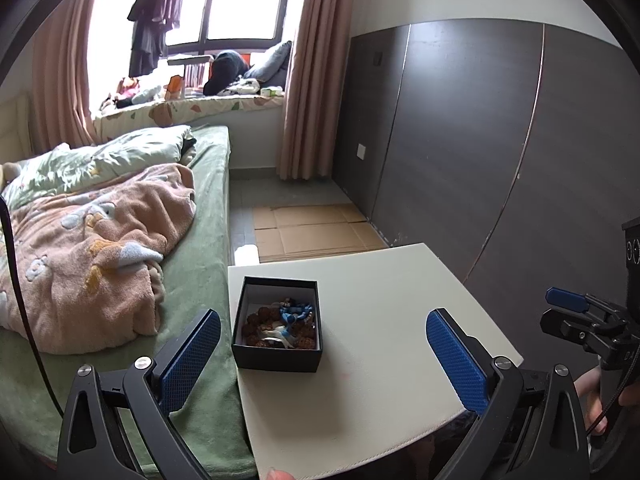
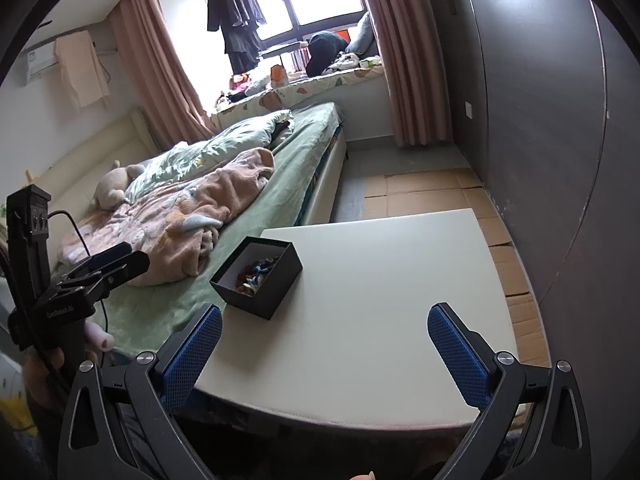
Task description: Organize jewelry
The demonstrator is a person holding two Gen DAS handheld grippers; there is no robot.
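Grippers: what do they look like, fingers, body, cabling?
Both match. The left gripper and right gripper have black angular linkage arms with silver pivot screws and blue cross-hatched pads. A black cable runs from the left unit; its body carries small white lettering, unreadable.

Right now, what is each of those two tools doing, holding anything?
Left tool: open wide, holding nothing; the black jewelry box sits on the table between and beyond its fingers, untouched.
Right tool: open, holding nothing.
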